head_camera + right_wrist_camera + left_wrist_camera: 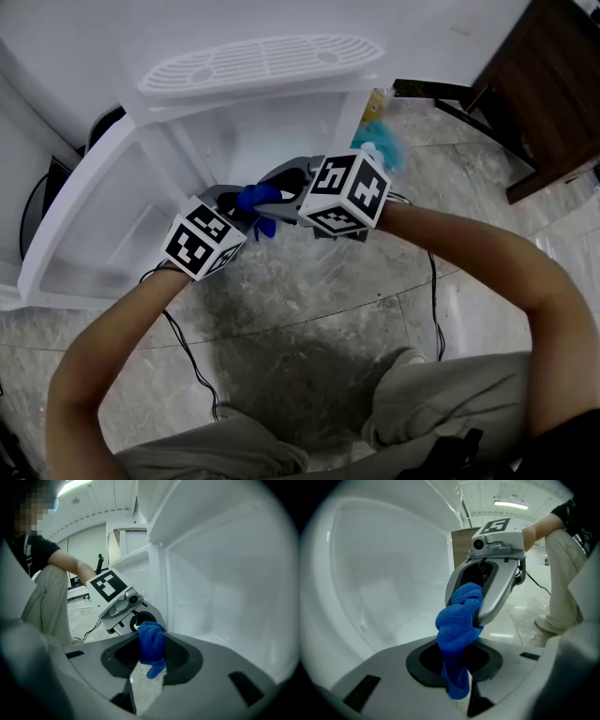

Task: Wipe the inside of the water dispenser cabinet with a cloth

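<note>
Head view
- Left gripper (pixel 236 200) and right gripper (pixel 278 183) meet nose to nose, with the blue cloth (pixel 258 199) bunched between their tips
- The open water dispenser cabinet (pixel 234 131) stands just beyond both grippers; its door (pixel 84 216) swings out on the left gripper's outer side
- A white drip grille (pixel 262 61) lies above the cabinet opening, further out from the jaws
- A pale blue fluffy item (pixel 380 142) is past the right gripper's cube, at the cabinet's far edge; dark wooden furniture (pixel 553 84) stands well off to that side
- Cables (pixel 187 347) trail back from the grippers over the marbled floor (pixel 309 309)

Left gripper view
- Left gripper (pixel 459 667) is closed on the cloth's lower end; the cloth (pixel 457 620) rises straight up out of the slot
- Right gripper (pixel 464 609) comes in from ahead, its two grey fingers (pixel 497 597) clasping the upper bunch
- The door's moulded inner face (pixel 384 573) fills the side left of the jaws; a trouser leg (pixel 562 573) and shoe (pixel 543 630) are to the right

Right gripper view
- Right gripper (pixel 150 667) has its jaws partly drawn in, clamped on the cloth (pixel 151 644), whose loose tip hangs in the gap over the floor
- Left gripper (pixel 143 620) is directly ahead, touching the same cloth
- The cabinet's white inner wall (pixel 225 588) is right of the jaws, near
</note>
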Demonstrator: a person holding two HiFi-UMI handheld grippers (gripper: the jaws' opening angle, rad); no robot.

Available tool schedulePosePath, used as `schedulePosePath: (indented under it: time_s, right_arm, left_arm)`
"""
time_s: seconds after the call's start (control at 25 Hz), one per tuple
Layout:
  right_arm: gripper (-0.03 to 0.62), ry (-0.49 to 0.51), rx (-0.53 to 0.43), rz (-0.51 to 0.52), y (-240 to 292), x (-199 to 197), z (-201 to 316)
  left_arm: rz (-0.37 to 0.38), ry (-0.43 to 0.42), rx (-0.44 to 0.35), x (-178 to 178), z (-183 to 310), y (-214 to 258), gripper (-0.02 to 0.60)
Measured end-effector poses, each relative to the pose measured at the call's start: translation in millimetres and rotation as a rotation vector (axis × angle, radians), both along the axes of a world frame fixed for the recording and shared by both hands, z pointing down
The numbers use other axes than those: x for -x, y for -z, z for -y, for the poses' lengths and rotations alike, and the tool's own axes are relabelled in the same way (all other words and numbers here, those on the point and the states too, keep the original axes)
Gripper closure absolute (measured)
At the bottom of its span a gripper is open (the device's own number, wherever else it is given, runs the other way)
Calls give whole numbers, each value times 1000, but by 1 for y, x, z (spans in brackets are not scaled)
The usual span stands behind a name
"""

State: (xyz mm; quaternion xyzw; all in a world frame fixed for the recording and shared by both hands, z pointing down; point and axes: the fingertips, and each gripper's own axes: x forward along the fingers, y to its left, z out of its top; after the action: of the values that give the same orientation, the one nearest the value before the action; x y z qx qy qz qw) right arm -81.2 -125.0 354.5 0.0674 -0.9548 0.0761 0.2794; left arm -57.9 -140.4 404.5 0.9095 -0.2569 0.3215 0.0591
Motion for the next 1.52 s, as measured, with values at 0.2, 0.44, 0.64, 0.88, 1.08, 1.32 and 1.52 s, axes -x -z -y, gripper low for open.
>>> schedulePosePath:
  time_s: [0.2,0.44,0.64,0.88,1.08,1.32,1.52]
  right_arm:
    - [493,-3,-1,-6,0,-3,1]
    - [493,-33,-25,-7,9,-12,15]
    - [493,-84,-69,-26,14,-30,34]
    - [493,-149,-118,-71,11,-57,57]
    - [493,-145,-152,-77,8,-51,59]
    - [491,-137,-270,-101,4,-30,66]
    - [491,-170,-360,-127,-3,-4,84]
  left_arm:
    - [-4,-16,-4,-3,0,0,505]
    - [-51,13,-66,-3,6,10,500]
    - [-88,38,-64,1,9,13,488]
    - [-65,46,-77,11,8,8,489]
    - [-18,31,-116,15,7,7,572]
    - [-27,22,-84,19,1,2,574]
    - [-64,28,-29,27,-5,-7,574]
